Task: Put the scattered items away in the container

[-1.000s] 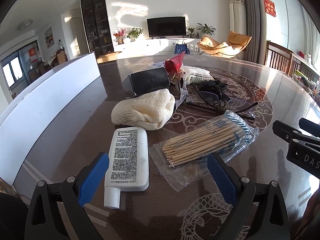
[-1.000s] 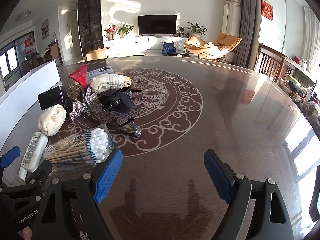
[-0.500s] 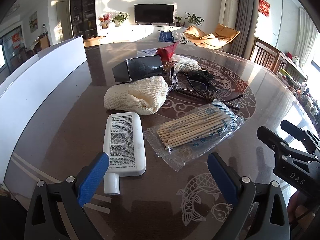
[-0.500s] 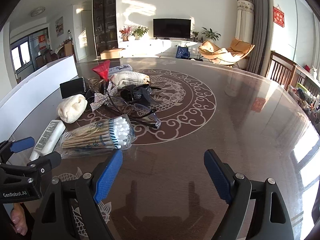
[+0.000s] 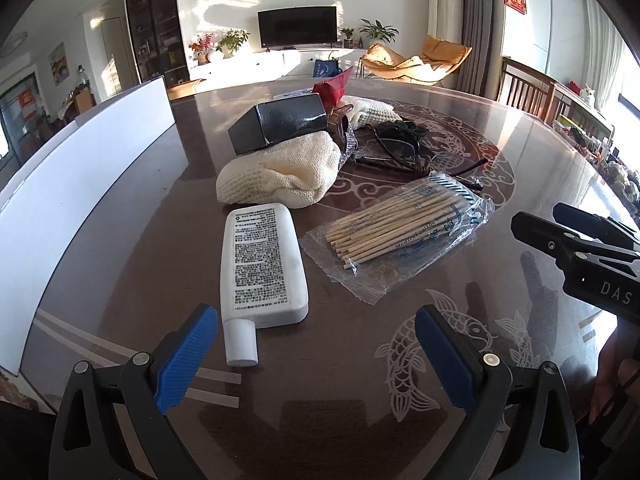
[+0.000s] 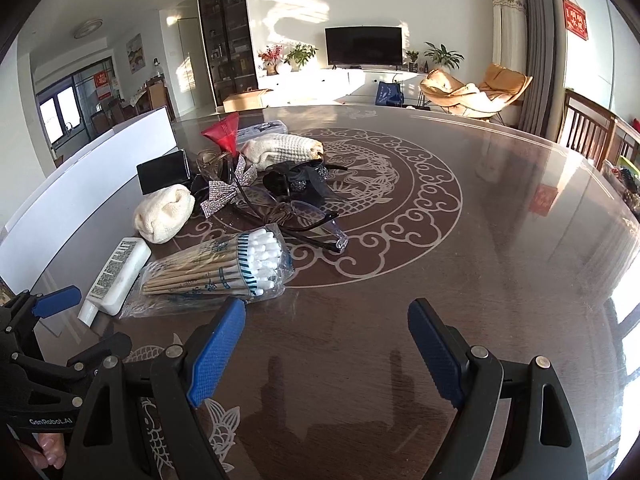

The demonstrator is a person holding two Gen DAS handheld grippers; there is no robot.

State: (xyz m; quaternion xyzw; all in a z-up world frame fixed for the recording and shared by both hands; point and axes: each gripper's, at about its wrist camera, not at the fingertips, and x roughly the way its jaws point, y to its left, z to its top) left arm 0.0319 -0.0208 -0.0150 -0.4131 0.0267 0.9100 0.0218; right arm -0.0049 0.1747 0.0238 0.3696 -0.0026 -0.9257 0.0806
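Observation:
On the dark round table (image 5: pixel 532 148) lies a pile: a white bottle (image 5: pixel 260 264), a clear packet of cotton swabs (image 5: pixel 404 232), a cream knitted cloth (image 5: pixel 280 176), a black box (image 5: pixel 280 126), a red funnel (image 5: pixel 332 88) and dark glasses (image 5: pixel 400 144). My left gripper (image 5: pixel 316 344) stands open just short of the bottle's cap, holding nothing. My right gripper (image 6: pixel 326 344) is open over bare table, to the right of the swab packet (image 6: pixel 224 268). The white container (image 6: pixel 92 168) runs along the left of the pile.
The right wrist view also has a silver bow (image 6: pixel 224 194), a black hair piece (image 6: pixel 296 180) and a second cream cloth (image 6: pixel 284 150). The right half of the table (image 6: pixel 500 240) is bare. Wooden chairs (image 6: pixel 588 132) stand past its far right edge.
Both views have swung a little: the pile now sits higher in the left view and further right in the right view. Both grippers stay open and nothing was picked up.

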